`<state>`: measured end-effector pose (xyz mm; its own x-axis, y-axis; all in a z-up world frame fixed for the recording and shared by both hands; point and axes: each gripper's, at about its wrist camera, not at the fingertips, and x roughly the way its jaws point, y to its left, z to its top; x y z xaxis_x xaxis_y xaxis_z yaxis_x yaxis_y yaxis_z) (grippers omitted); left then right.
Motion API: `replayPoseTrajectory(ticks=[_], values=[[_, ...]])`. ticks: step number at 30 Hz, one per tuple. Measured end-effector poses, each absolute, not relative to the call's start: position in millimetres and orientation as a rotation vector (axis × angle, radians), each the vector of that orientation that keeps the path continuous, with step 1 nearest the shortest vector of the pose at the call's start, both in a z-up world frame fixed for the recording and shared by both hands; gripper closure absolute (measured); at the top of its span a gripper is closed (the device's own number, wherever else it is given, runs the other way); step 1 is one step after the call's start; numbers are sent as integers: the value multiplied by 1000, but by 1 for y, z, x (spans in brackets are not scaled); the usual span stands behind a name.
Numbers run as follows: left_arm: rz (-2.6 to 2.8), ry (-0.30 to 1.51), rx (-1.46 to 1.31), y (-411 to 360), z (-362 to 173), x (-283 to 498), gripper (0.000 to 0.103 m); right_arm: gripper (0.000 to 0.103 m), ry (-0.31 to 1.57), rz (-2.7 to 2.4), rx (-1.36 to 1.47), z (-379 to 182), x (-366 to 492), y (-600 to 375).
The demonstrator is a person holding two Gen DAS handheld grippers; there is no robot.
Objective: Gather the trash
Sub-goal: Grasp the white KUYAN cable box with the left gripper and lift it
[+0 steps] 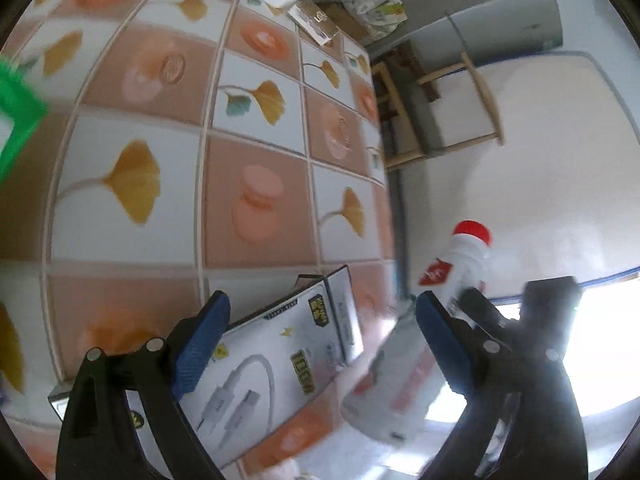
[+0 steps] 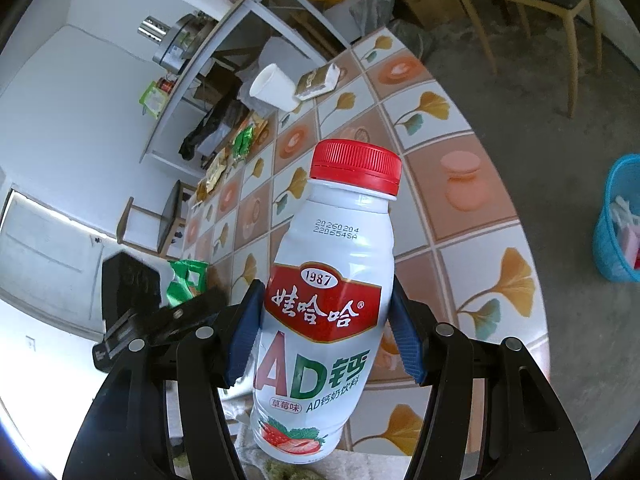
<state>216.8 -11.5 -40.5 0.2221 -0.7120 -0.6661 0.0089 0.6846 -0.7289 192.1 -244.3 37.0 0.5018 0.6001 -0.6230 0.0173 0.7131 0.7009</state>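
The left wrist view is smeared by motion, so the print on the cable box [image 1: 280, 364] lying between the left gripper [image 1: 320, 344] pads is only partly readable, and a white, red-marked object [image 1: 396, 380] at the table edge beside it is too blurred to identify. The left gripper's blue pads stand spread wide, touching nothing that can be made out. A green packet [image 1: 16, 120] is cut off at the left edge of that view.

The right gripper [image 2: 324, 336] pinches one white drink bottle [image 2: 328, 320] with a red cap [image 2: 356, 166], its pads pressed against both sides of the label; the bottle's base is hidden behind a blurred edge at the bottom of the frame. From the left wrist the same bottle appears small and blurred on the right, off the table edge.

Only the right wrist view shows the blue basket [image 2: 620, 220] on the floor at far right, partly cropped, with scraps inside. Both views show one white paper cup [image 2: 274, 88] tipped on its side and one small brown carton [image 2: 318, 80] beside it at the far end of the patterned tablecloth [image 2: 460, 208]. Two wooden chairs appear in the right wrist view.
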Motion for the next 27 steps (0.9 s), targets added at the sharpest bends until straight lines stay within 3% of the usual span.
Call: replayPoseTrajectory(ticks=[10, 21, 27], values=[[-528, 1187, -636, 7, -35, 180, 11, 46, 976, 365, 649, 53, 163, -266], [-377, 982, -105, -42, -16, 172, 11, 46, 1069, 425, 621, 28, 151, -248], [-405, 1150, -303, -15, -41, 176, 12, 47, 1136, 500, 655, 5, 151, -211]])
